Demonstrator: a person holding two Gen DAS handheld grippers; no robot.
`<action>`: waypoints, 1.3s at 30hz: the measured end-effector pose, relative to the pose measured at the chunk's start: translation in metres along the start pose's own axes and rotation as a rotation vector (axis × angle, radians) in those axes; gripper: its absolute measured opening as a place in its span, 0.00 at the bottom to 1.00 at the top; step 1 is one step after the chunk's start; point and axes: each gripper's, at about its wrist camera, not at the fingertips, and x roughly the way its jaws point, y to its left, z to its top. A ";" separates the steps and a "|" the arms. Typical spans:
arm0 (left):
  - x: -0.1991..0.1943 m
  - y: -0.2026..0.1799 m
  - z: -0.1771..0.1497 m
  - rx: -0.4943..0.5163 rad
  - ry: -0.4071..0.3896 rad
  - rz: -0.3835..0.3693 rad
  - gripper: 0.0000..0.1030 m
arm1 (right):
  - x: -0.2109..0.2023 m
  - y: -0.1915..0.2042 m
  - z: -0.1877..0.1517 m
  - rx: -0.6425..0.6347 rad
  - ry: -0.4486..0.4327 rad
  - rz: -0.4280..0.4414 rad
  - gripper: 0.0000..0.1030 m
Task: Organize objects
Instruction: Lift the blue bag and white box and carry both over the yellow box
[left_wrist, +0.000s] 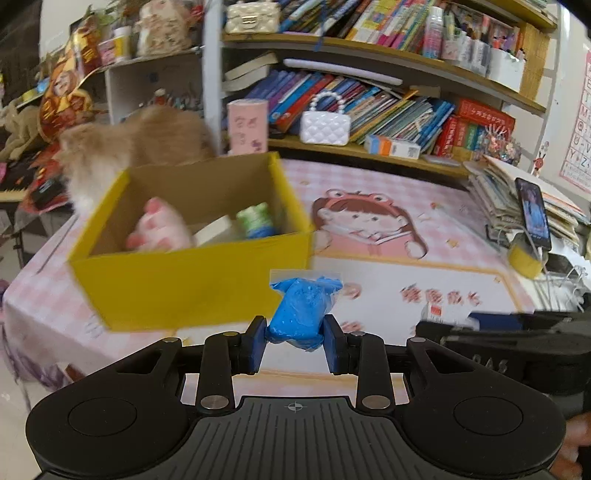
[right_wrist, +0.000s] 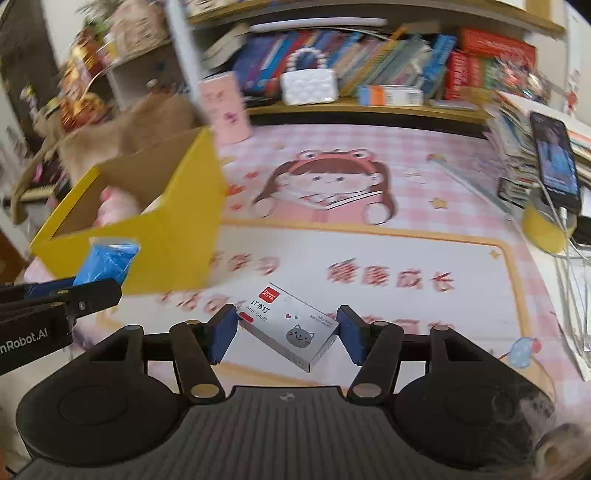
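My left gripper (left_wrist: 294, 336) is shut on a blue bag of clay (left_wrist: 301, 310) and holds it above the table, in front of the yellow box (left_wrist: 192, 280). The box holds a pink plush (left_wrist: 159, 229), a white book and a green-and-blue bottle (left_wrist: 256, 220). The bag also shows in the right wrist view (right_wrist: 107, 260), next to the box (right_wrist: 173, 236). My right gripper (right_wrist: 286, 334) is open, its fingers either side of a grey staples box with a cat face (right_wrist: 291, 328) lying on the pink desk mat (right_wrist: 406, 240).
A pink cylinder (left_wrist: 247, 125) stands behind the yellow box. A fluffy cat (left_wrist: 129, 147) is at the table's back left. Bookshelves run along the back. A phone (right_wrist: 554, 158) leans on a book stack at right, above a yellow tape roll (right_wrist: 546, 229) and cables.
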 end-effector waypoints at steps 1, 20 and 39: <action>-0.004 0.009 -0.004 -0.006 0.003 0.005 0.30 | -0.002 0.010 -0.002 -0.016 -0.007 -0.002 0.55; -0.068 0.104 -0.053 -0.053 -0.023 0.027 0.30 | -0.020 0.134 -0.041 -0.118 -0.039 0.059 0.55; -0.077 0.136 -0.038 -0.073 -0.111 0.010 0.30 | -0.021 0.170 -0.029 -0.133 -0.056 0.042 0.55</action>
